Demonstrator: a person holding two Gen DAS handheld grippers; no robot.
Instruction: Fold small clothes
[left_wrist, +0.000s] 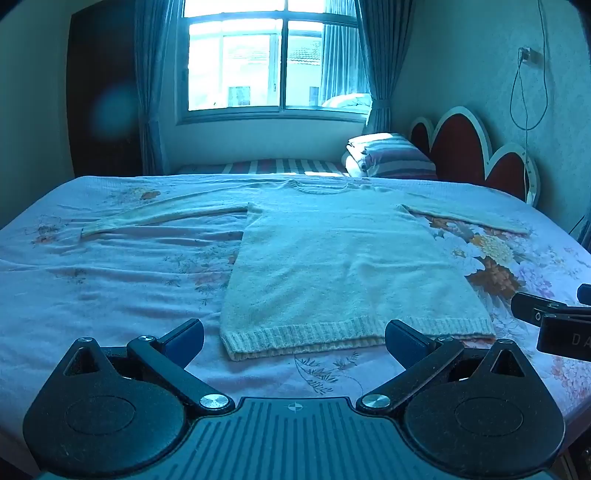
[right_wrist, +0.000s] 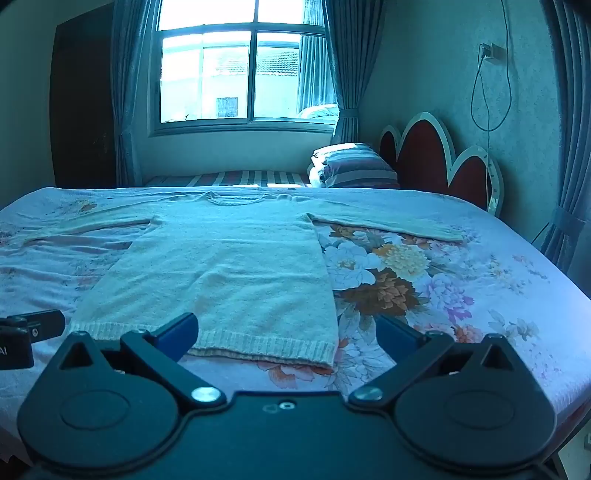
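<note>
A pale knitted long-sleeved sweater (left_wrist: 343, 266) lies flat, sleeves outspread, on the floral bedsheet (left_wrist: 110, 280); both grippers' jaws gape apart, empty.

A bed (left_wrist: 110, 280) spread with a pale floral sheet (right_wrist: 388, 280) fills a bedroom lit by a wide window (left_wrist: 271, 59) framed with blue curtains (left_wrist: 376, 62). Folded striped bedding (left_wrist: 388, 155) (stacked near the window) sits beside a red scalloped headboard (left_wrist: 461, 147), and a cable (right_wrist: 487, 85) hangs from a wall socket.
</note>
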